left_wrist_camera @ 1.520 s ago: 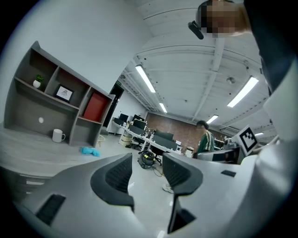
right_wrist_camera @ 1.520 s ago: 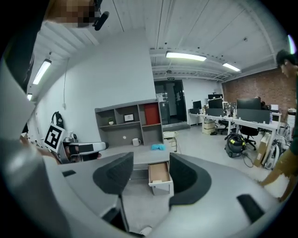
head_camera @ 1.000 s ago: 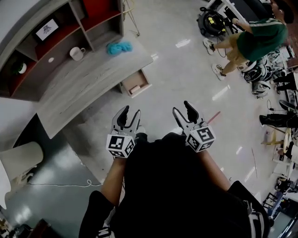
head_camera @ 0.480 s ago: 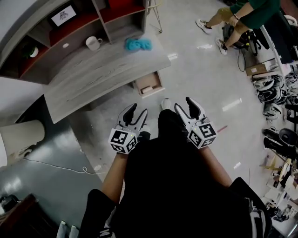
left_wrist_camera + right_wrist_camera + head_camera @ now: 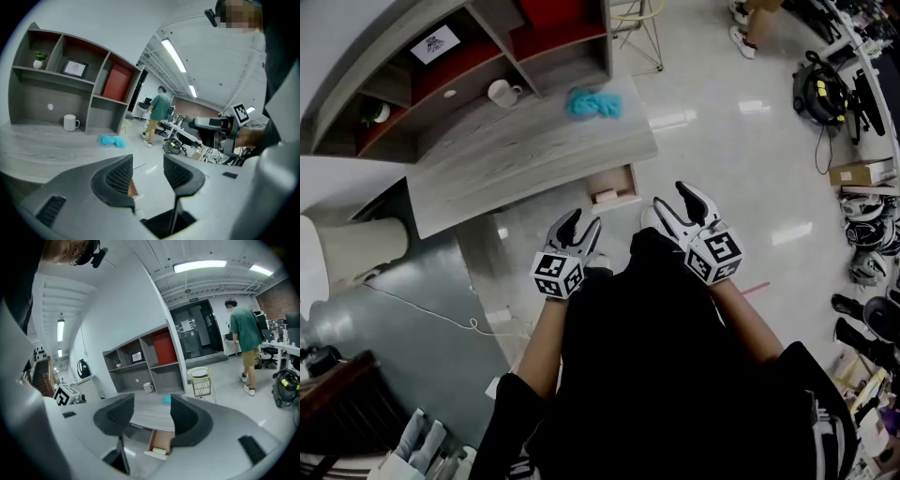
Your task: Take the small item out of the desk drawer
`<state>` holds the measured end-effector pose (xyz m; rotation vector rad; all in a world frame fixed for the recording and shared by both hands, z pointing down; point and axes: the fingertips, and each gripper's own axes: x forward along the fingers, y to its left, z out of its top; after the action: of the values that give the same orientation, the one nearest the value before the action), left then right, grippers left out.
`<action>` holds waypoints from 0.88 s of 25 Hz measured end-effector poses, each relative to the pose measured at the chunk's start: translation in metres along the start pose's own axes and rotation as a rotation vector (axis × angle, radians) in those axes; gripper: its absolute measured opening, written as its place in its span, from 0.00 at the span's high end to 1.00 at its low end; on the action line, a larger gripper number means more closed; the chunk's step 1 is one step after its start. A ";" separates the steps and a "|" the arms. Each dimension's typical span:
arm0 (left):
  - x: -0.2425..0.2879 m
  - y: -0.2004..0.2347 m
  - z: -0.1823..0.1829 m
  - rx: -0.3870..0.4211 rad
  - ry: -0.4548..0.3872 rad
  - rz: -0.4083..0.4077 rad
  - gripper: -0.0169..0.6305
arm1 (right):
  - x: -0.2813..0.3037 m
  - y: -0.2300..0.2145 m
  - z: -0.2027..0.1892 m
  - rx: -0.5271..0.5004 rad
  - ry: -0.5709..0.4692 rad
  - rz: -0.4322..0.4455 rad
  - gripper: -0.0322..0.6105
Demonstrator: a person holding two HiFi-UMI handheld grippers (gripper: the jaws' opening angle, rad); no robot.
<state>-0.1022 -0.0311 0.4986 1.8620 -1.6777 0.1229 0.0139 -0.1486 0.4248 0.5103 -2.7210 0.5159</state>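
Found left claw (image 5: pixel 581 223) held low before the body, jaws apart, nothing between. Located small item (image 5: pixel 606 197) just right of it: a pale block lying in the open drawer (image 5: pixel 623 180), pulled out under the front edge of the worktop (image 5: pixel 525 155). Judged light and rigid, possibly smooth-faced; too small here to tell the material. Recommend pinching across the short sides from above, clear of the drawer walls. Found right claw (image 5: pixel 673 199) likewise wide and empty, aimed toward the drawer, well short of it.

Surroundings, left to right: noted loose cable (image 5: pixel 431 314) on the floor; shelf unit (image 5: pixel 441 56) at the back of the worktop; white mug (image 5: pixel 500 92) upright before it; blue cloth (image 5: pixel 593 103) near the worktop's right end, above the drawer. Noted wire stool (image 5: pixel 639 14) and black-and-yellow machine (image 5: pixel 820 92) farther right, well apart. Seen nothing lying over the item; judged drawer walls and overhanging worktop edge the only hindrances to reach.
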 end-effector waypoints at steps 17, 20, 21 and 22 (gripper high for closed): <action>0.159 0.050 -0.112 0.292 0.480 0.025 0.69 | 0.058 -0.114 -0.043 0.048 0.135 0.144 0.59; 0.182 0.075 -0.146 0.351 0.585 -0.005 0.69 | 0.071 -0.129 -0.058 0.076 0.140 0.098 0.58; 0.187 0.081 -0.159 0.374 0.623 -0.020 0.69 | 0.073 -0.131 -0.063 0.070 0.142 0.087 0.57; 0.192 0.086 -0.173 0.390 0.656 -0.033 0.69 | 0.075 -0.132 -0.069 0.061 0.145 0.079 0.56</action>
<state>-0.0887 -0.1120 0.7582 1.8291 -1.2119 0.9927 0.0170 -0.2566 0.5516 0.3662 -2.6015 0.6330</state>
